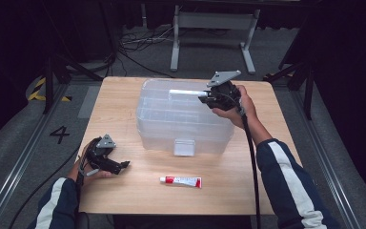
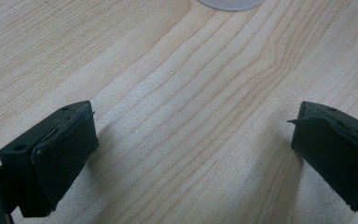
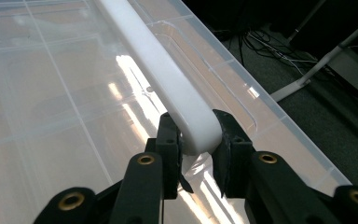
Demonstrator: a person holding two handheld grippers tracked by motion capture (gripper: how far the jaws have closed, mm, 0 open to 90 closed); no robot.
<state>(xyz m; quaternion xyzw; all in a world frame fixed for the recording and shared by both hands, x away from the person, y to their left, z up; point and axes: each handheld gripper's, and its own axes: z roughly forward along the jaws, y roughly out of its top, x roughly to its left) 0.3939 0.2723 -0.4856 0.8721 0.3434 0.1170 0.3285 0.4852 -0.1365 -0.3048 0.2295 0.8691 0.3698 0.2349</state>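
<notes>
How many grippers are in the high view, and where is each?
2. The left gripper rests low over the table near its front left, jaws open. The right gripper is at the clear box's top, jaws shut on its white handle.

Storage box [image 1: 183, 119] at the centre of my table [image 1: 124, 95]; tube [image 1: 181, 181] before it; my left gripper [image 1: 106, 160] left of the tube; my right gripper [image 1: 208, 99] on the box handle [image 3: 168, 79].
</notes>
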